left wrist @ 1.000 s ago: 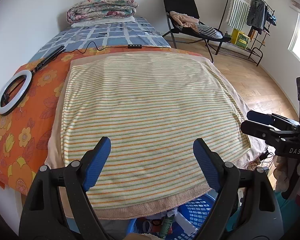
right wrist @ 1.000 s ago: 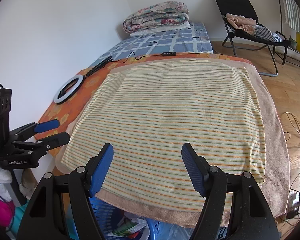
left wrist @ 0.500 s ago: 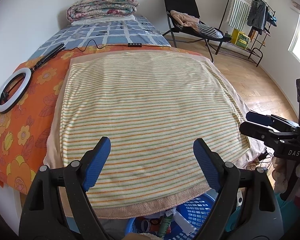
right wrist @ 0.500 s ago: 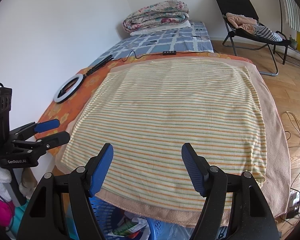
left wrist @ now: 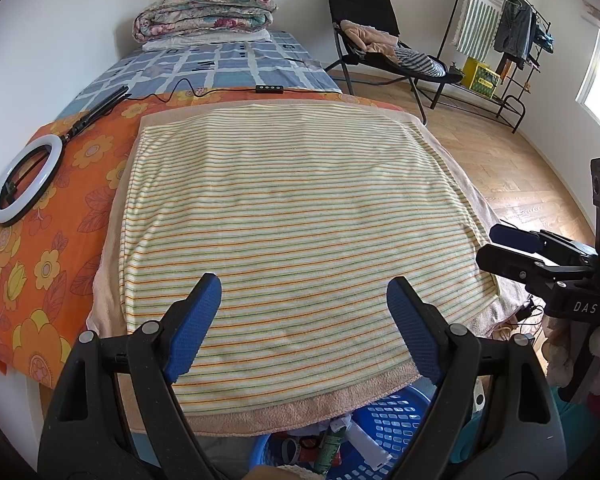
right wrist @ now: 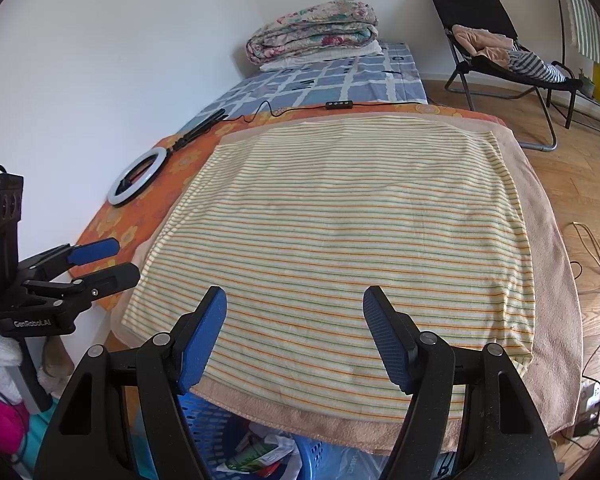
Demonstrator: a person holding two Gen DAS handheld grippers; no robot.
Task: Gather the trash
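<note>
Left tool (left wrist: 304, 300) and right tool (right wrist: 294, 312), both with fingers spread and holding nothing, hovered side by side. Directly beneath them stood a blue basket (left wrist: 400, 412) containing trash (right wrist: 256, 456), partly under the bed's edge. Ahead of both tools lay a striped towel (left wrist: 292, 216); farther to the left, a ring light (left wrist: 24, 184); beyond, a folded quilt (left wrist: 206, 10).

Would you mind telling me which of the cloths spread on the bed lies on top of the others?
The yellow striped towel lies on top. The plain peach towel shows only as a border around it, and the orange floral sheet sits beneath both, extending out toward the wall.
</note>
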